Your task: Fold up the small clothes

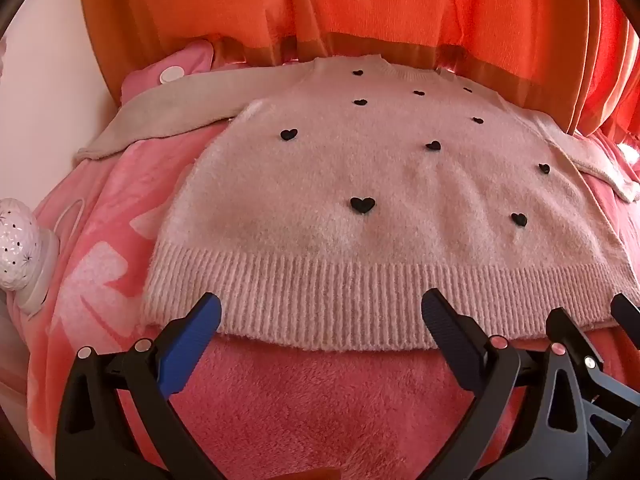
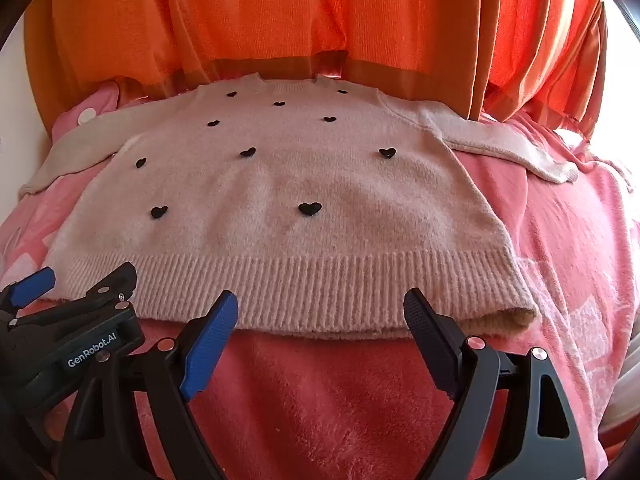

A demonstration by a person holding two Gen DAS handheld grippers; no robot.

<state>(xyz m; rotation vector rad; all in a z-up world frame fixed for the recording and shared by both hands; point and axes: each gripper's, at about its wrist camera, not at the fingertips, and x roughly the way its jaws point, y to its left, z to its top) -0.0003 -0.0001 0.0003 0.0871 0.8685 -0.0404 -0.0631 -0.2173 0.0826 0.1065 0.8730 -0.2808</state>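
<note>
A small pale pink knit sweater (image 1: pixel 360 184) with several black hearts lies flat, face up, on a pink fleece blanket (image 1: pixel 320 400); both sleeves spread out to the sides. Its ribbed hem faces me. My left gripper (image 1: pixel 320 312) hovers wide open just over the hem's left half, nothing between its fingers. In the right wrist view the same sweater (image 2: pixel 280 184) fills the middle, and my right gripper (image 2: pixel 320 312) stands wide open over the hem's right half, holding nothing. The left gripper (image 2: pixel 76 280) shows at the lower left there; the right gripper's finger (image 1: pixel 572 332) shows at the left view's lower right.
Orange curtains (image 1: pixel 360 8) hang right behind the sweater's collar. A pink pillow with white dots (image 1: pixel 176 72) lies at the back left. A white perforated lamp (image 1: pixel 20 240) stands at the blanket's left edge. Bare blanket (image 2: pixel 560 240) stretches right of the sweater.
</note>
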